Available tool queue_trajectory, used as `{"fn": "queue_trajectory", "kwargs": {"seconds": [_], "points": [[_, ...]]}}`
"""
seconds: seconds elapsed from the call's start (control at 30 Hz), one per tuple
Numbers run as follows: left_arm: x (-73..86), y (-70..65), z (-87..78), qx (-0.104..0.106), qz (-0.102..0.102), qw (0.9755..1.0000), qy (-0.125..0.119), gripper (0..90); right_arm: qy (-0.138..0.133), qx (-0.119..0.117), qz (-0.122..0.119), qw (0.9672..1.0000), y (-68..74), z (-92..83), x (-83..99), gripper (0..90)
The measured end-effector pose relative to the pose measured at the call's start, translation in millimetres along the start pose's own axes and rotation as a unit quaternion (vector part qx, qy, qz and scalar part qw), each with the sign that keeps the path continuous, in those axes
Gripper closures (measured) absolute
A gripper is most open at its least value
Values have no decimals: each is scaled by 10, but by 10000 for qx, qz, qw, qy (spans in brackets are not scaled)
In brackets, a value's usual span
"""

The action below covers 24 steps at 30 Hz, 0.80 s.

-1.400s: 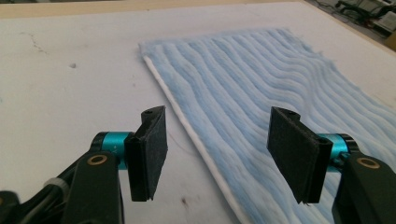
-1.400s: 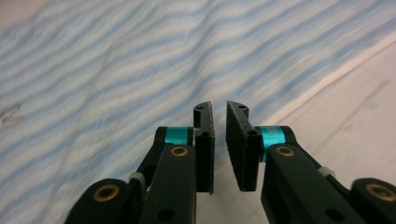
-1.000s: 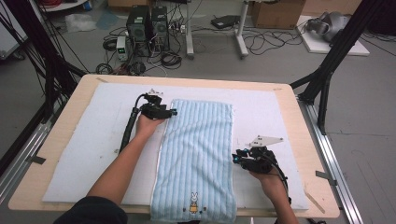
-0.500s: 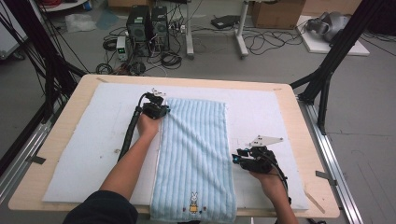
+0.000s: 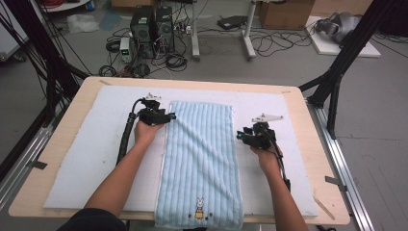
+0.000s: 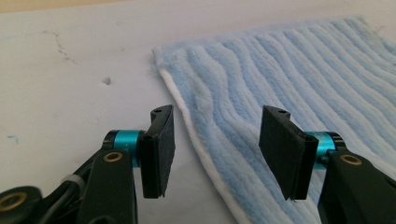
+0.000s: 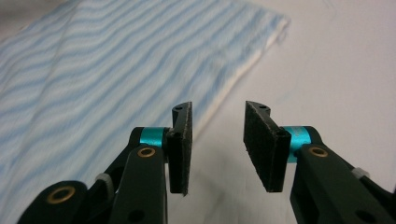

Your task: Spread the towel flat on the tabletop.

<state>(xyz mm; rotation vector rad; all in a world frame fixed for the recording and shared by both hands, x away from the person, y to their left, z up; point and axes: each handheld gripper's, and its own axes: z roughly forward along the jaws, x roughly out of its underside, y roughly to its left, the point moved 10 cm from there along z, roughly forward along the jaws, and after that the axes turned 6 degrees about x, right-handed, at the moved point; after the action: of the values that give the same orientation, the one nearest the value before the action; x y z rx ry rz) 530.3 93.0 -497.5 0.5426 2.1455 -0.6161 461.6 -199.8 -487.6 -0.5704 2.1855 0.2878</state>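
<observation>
1. Table (image 5: 312, 144): a wooden top covered by a white mat (image 5: 96, 159). All positions below are given relative to the towel.
2. Towel (image 5: 202, 159): a light blue ribbed cloth lying flat and lengthwise on the mat. Its near end, which carries a small rabbit motif (image 5: 199, 208), hangs slightly over the table's front edge. A diagonal crease runs across its far half.
3. Left gripper (image 5: 166, 117): sits at the towel's left edge, near the far corner. In the left gripper view its jaws have just been opening. They stand well apart and straddle the white hem (image 6: 196, 140), with no pad pressing on it. Nothing is held.
4. Right gripper (image 5: 239, 136): sits just beside the towel's right edge, about halfway along. In the right gripper view the jaws stand moderately apart over bare mat, with the hem to their left. Nothing is held.
5. Risks, as judged from this layout:
 - The 2 grippers sit at unequal positions along the towel, so any lift or fold begun here would probably skew.
 - The right gripper would close on nothing unless it moves towards the hem.
 - A shallow bite on the thin hem could slip.
 - The overhanging end may drag the cloth off the table.
</observation>
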Motion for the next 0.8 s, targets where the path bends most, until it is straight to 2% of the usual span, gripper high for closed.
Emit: {"fn": "queue_trajectory", "kwargs": {"seconds": [0.1, 0.2, 0.27, 0.37, 0.4, 0.47, 0.53, 0.57, 0.6, 0.67, 0.7, 0.8], "points": [[29, 4, -66, 27, 8, 10000, -11, 455, -16, 115, -54, 9999, -6, 238, -165, 618], [64, 34, -119, 22, -33, 10000, -21, 461, 220, 279, -55, 9994, -30, 484, -214, 619], [93, 51, -139, 41, -52, 10000, 12, 468, 381, 391, -84, 9985, -37, 605, -225, 710], [101, 61, -147, 72, -114, 9999, 22, 471, 428, 637, -138, 9970, -82, 703, -245, 867], [95, 56, -148, 80, -127, 9999, 4, 472, 444, 777, -180, 9958, -119, 717, -254, 873], [88, 20, -134, 111, -91, 9999, 0, 473, 480, 1004, -87, 9937, -193, 741, -280, 873], [89, -35, -102, 114, 46, 9999, 38, 473, 438, 1173, 43, 9921, -234, 759, -288, 859], [89, -64, -80, 141, 102, 9998, 40, 473, 404, 1202, 135, 9918, -237, 760, -291, 810], [82, -86, -53, 125, 157, 9998, 11, 473, 385, 1199, 184, 9919, -225, 756, -294, 759], [44, -87, -16, 22, 303, 9995, -114, 492, 357, 1171, 113, 9924, -200, 722, -295, 707], [19, -80, 6, -2, 276, 9994, -189, 502, 311, 1134, 103, 9930, -193, 692, -294, 692], [-33, -7, 107, -113, 184, 9997, -107, 537, 168, 1057, 199, 9941, -202, 569, -274, 653]]}}
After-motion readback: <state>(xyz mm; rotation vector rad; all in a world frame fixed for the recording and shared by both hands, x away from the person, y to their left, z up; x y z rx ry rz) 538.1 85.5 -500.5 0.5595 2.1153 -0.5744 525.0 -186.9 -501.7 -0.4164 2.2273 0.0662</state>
